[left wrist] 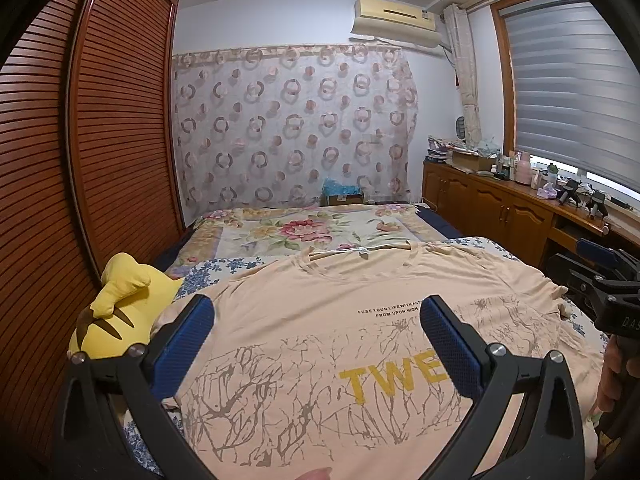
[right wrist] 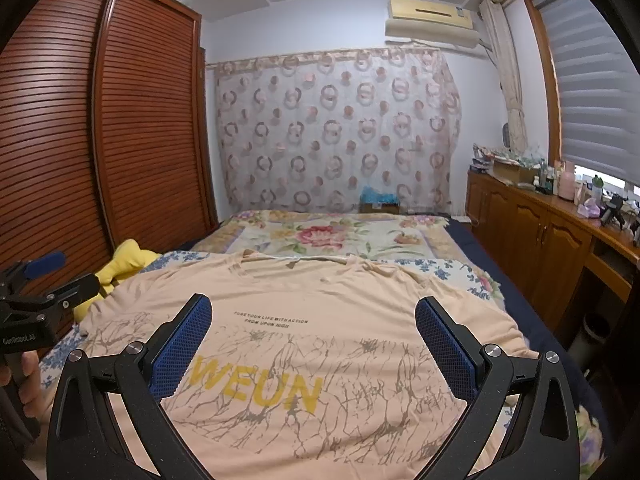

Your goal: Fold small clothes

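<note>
A peach T-shirt with yellow letters and a brown branch print lies spread flat, front up, on the bed, collar at the far side. It also shows in the right wrist view. My left gripper is open and empty, held above the shirt's lower left part. My right gripper is open and empty above the shirt's lower middle. The right gripper shows at the right edge of the left wrist view. The left gripper shows at the left edge of the right wrist view.
A yellow plush toy lies at the shirt's left, against the wooden slatted wardrobe. A floral blanket covers the far bed. A wooden cabinet with clutter on top runs along the right under the window.
</note>
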The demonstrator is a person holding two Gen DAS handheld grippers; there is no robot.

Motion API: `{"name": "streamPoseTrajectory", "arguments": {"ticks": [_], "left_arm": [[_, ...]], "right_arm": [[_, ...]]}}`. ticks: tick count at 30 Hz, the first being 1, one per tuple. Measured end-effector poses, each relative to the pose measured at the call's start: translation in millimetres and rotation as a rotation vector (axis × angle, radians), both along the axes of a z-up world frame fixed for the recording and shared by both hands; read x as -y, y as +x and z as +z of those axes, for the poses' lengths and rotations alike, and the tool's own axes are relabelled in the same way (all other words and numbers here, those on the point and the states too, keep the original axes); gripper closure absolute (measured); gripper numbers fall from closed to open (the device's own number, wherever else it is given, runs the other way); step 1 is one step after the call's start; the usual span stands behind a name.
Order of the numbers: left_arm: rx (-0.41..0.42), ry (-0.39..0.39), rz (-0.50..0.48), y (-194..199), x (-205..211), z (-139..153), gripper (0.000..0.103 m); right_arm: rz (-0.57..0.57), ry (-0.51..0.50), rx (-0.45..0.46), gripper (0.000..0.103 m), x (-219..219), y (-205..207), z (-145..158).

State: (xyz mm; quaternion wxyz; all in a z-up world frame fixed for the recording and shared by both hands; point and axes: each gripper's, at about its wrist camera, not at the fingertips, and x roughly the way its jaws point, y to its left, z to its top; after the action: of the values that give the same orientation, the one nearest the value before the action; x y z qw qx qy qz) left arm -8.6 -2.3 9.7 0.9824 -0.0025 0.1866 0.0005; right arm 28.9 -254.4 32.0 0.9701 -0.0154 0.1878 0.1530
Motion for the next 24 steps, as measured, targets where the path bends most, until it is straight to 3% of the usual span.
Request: {"name": "streamPoseTrajectory", "arguments": {"ticks": [24], "left_arm": [[0.005, -0.011, 0.001, 0.8, 1.2, -2.7, 0.0]], "right_arm": [[-0.004, 0.006, -0.007, 0.0, 6.0, 3.9, 1.5]]}}
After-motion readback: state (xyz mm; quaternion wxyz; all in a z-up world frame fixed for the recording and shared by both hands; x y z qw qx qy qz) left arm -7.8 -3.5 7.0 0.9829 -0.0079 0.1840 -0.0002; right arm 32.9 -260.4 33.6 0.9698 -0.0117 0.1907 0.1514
